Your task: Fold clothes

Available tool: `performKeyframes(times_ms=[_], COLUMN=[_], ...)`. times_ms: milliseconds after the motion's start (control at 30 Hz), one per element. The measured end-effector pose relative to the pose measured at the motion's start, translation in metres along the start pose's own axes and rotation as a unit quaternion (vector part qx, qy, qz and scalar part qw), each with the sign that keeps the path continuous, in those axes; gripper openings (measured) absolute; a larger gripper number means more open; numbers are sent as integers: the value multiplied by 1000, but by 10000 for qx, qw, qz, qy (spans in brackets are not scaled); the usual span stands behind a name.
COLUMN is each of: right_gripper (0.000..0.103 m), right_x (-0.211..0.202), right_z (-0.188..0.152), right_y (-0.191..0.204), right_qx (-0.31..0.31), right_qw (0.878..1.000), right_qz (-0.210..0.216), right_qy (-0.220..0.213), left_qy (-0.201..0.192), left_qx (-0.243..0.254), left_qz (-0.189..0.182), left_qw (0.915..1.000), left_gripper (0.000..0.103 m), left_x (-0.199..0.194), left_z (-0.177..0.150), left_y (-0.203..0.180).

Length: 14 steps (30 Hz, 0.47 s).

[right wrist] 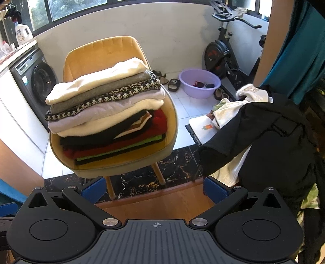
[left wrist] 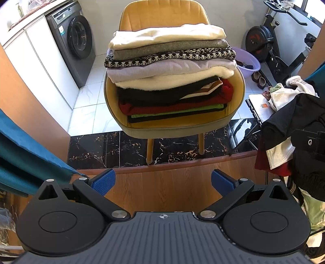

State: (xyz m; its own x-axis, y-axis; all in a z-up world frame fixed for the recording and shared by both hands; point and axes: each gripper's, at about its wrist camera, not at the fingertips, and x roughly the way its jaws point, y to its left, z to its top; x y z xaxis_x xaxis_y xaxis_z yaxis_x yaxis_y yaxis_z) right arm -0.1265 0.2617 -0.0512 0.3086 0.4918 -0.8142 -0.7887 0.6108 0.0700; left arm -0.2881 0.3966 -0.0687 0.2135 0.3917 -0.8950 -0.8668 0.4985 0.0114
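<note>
A tall stack of folded clothes (left wrist: 170, 67) sits on a yellow chair (left wrist: 162, 18), cream garment on top, black, red and green ones at the bottom. It also shows in the right wrist view (right wrist: 105, 105) on the chair (right wrist: 101, 52). A heap of unfolded clothes (left wrist: 294, 126), mostly black and white, lies at the right; in the right wrist view the heap (right wrist: 270, 132) is close beside the gripper. My left gripper (left wrist: 163, 180) is open and empty, held short of the chair. My right gripper (right wrist: 154, 187) is open and empty too.
A washing machine (left wrist: 73, 42) stands at the left, an exercise bike (right wrist: 223, 52) at the back right. A purple basin (right wrist: 200, 82) with small items and slippers sit on the tiled floor. A teal curtain (left wrist: 24, 146) hangs at the left. A folding stool (right wrist: 200, 130) stands under the heap.
</note>
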Motion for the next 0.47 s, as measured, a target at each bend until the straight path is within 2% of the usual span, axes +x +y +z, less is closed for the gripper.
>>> performKeyframes(times_ms=[467], right_gripper=[102], right_x=[3], right_z=[4], right_y=[5], right_qx=[-182], right_qw=[9998], right_qz=[24], right_qy=[-5], left_qy=[-41], left_qx=[23], left_qz=[-15], left_qw=[10000], left_gripper=[102], left_x=[6], left_z=[6], left_y=[-4])
